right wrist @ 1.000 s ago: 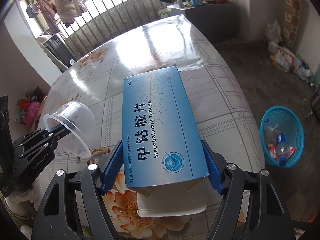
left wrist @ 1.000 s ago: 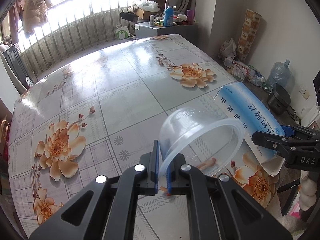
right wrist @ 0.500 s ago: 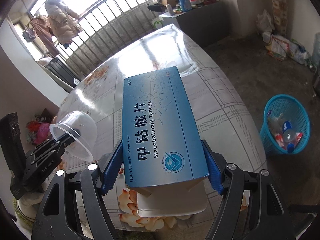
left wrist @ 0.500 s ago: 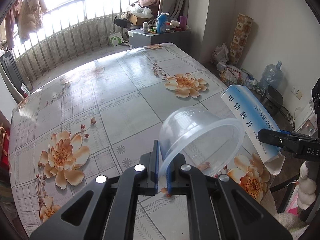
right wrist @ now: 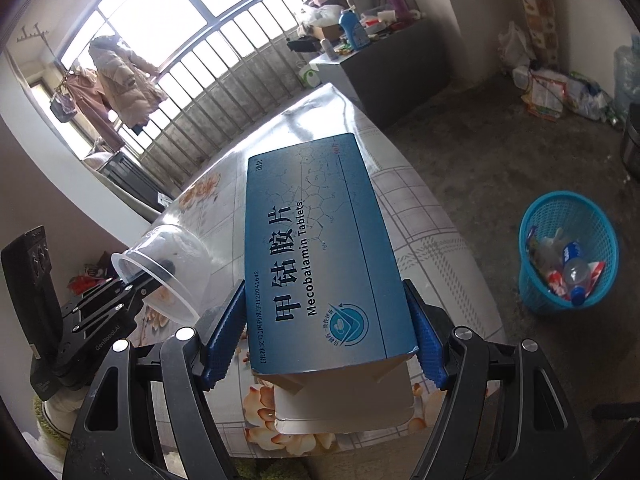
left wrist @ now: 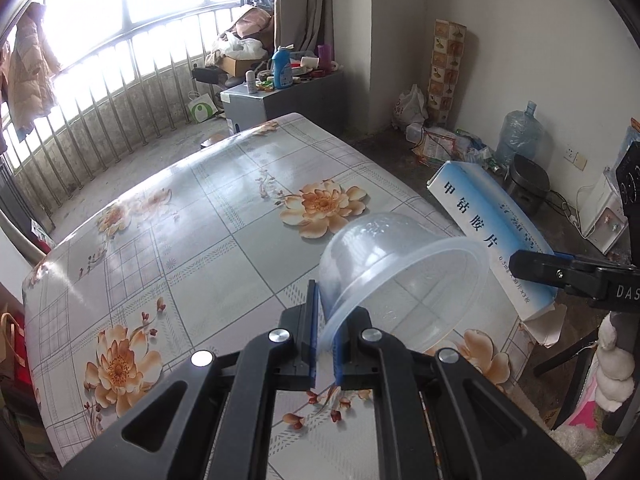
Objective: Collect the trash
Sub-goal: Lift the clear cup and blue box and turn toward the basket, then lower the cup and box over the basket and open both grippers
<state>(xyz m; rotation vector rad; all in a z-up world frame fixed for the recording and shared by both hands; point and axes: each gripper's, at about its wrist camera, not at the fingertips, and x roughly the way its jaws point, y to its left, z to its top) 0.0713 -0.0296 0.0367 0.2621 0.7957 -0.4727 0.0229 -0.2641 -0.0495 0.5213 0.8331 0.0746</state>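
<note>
The left gripper (left wrist: 324, 340) pinches the rim of a clear round plastic bowl (left wrist: 404, 276), lifted at lower centre of the frame above the floral-tiled table (left wrist: 200, 248); the right gripper (right wrist: 324, 344) clamps a blue cardboard tablet box (right wrist: 320, 252) (flap hanging open) mid-frame; a blue mesh waste basket (right wrist: 568, 252) sits at right, on the floor.

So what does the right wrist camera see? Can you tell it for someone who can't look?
The right hand-held gripper holds a blue tablet box above a flowered table. The left hand-held gripper pinches a clear plastic cup, and a blue trash basket stands on the floor.
</note>
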